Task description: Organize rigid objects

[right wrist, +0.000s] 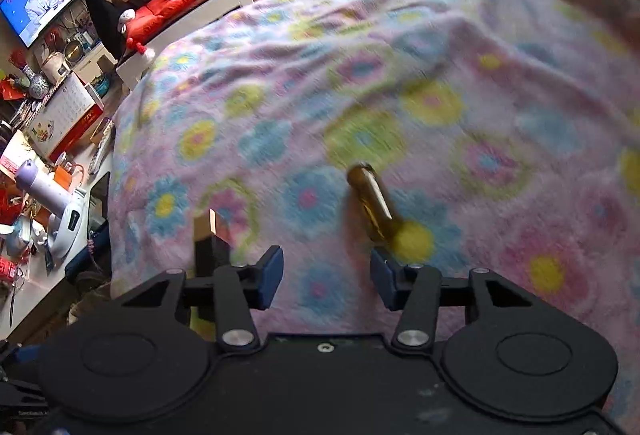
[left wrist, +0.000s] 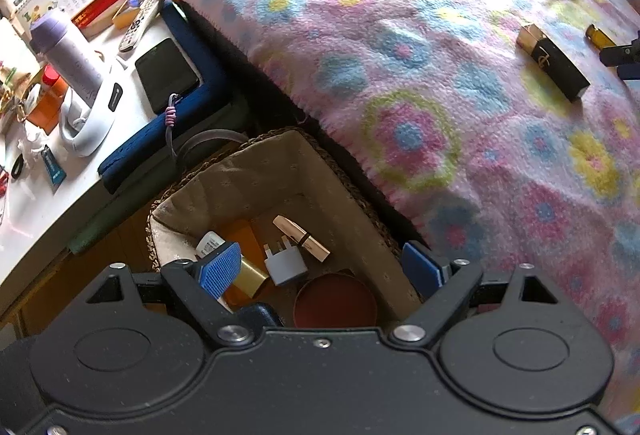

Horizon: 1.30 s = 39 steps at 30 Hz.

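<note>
Amber vial (right wrist: 370, 201) — small brown glass bottle lying on the flowered blanket (right wrist: 460, 83), just ahead of the right gripper (right wrist: 326, 277) and slightly toward its right finger; blurred in the right wrist view. Not between the pads: the right gripper's jaws stand partly apart with only blanket showing in the gap.

Black-and-gold box (left wrist: 554, 61) — slim rectangular case, lying flat on the same blanket, near the vial and apart from it; in the right wrist view it sits just beyond the left finger.

Lined basket (left wrist: 280, 171) — woven, cloth-lined, on the floor beside the blanket's edge, directly under the left gripper (left wrist: 326, 267). Contents: white plug adapter (left wrist: 286, 265), beige tube with a dark band (left wrist: 302, 237), round reddish tin (left wrist: 336, 301), gold cylinder (left wrist: 250, 277), orange item partly hidden.

Left gripper — jaws spread wide, nothing held, above the basket opening.

Side table (left wrist: 24, 203) — cluttered: lilac flask (left wrist: 66, 51), remote control (left wrist: 142, 21), dark phone (left wrist: 166, 73).
</note>
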Tool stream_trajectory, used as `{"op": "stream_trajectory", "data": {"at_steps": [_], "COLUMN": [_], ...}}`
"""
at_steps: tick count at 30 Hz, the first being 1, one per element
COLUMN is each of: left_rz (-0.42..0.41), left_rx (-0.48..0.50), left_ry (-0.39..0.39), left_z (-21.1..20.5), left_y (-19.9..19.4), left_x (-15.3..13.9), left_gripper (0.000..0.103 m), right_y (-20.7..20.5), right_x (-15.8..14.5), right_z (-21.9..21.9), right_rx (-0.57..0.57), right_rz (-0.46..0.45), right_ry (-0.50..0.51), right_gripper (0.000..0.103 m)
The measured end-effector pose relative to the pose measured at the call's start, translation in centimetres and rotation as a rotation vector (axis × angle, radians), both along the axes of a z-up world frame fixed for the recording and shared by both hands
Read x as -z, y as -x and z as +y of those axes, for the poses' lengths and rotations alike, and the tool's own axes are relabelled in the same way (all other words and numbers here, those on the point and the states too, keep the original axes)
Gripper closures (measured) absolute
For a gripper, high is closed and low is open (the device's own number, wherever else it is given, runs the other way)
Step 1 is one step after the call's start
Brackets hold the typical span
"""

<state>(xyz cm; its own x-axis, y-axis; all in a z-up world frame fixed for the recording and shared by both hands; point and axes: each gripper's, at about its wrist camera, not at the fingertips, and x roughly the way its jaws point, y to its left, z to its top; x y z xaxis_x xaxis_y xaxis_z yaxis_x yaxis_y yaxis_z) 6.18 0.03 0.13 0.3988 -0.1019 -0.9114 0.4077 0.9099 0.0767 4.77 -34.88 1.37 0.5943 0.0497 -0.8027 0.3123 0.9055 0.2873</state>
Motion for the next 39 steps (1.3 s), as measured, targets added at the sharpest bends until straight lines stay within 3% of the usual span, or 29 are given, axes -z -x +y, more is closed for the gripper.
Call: {"op": "stream_trajectory", "data": {"at_steps": [3, 8, 10, 15, 20, 22, 24, 31, 34, 39], "left_rz": [-0.016, -0.111, -0.172, -0.352, -0.347, -0.318, -0.292, -0.261, -0.204, -0.132], "left_rx": [0.026, 0.182, 0.301, 0.719, 0.997, 1.043, 1.06, 1.081, 1.089, 1.021], "left_ry": [0.003, 0.002, 0.011, 0.015, -0.019, -0.01, -0.002, -0.014, -0.013, 0.111], "left_z": [-0.4, -4.0, -6.3, -11.9, -15.7, -16.8, -17.6, -19.2, -19.8, -19.5], "left_y": [0.2, 0.5, 0.9, 3.0, 3.0, 2.1, 0.9, -2.8, -3.7, -4.8], "left_x": [-0.5, -2.5, -3.1, -3.2, -2.3, -2.0, -1.7, -1.4, -0.4, 0.1], "left_gripper": [0.018, 0.018, 0.018, 0.015, 0.014, 0.014, 0.014, 0.014, 0.014, 0.024], "right_y": [-0.2, 0.3, 1.0, 3.0, 5.0, 5.6, 6.1, 5.8, 5.8, 5.8], "right_x": [0.5, -0.1, -0.2, 0.5, 2.1, 2.2, 1.9, 2.1, 2.2, 2.3], "right_z": [-1.2, -2.1, -1.7, -1.2, -1.1, -1.3, -1.3, -1.6, -1.7, -1.7], "right_rx": [0.058, 0.147, 0.154, 0.172, 0.139, 0.131, 0.112, 0.107, 0.113, 0.118], "right_rz": [-0.008, -0.059, -0.097, -0.183, -0.271, -0.293, -0.344, -0.344, -0.345, -0.35], "right_ry": [0.013, 0.093, 0.122, 0.237, 0.319, 0.302, 0.293, 0.267, 0.259, 0.255], "right_gripper": [0.071, 0.066, 0.062, 0.052, 0.047, 0.047, 0.041, 0.04, 0.04, 0.039]}}
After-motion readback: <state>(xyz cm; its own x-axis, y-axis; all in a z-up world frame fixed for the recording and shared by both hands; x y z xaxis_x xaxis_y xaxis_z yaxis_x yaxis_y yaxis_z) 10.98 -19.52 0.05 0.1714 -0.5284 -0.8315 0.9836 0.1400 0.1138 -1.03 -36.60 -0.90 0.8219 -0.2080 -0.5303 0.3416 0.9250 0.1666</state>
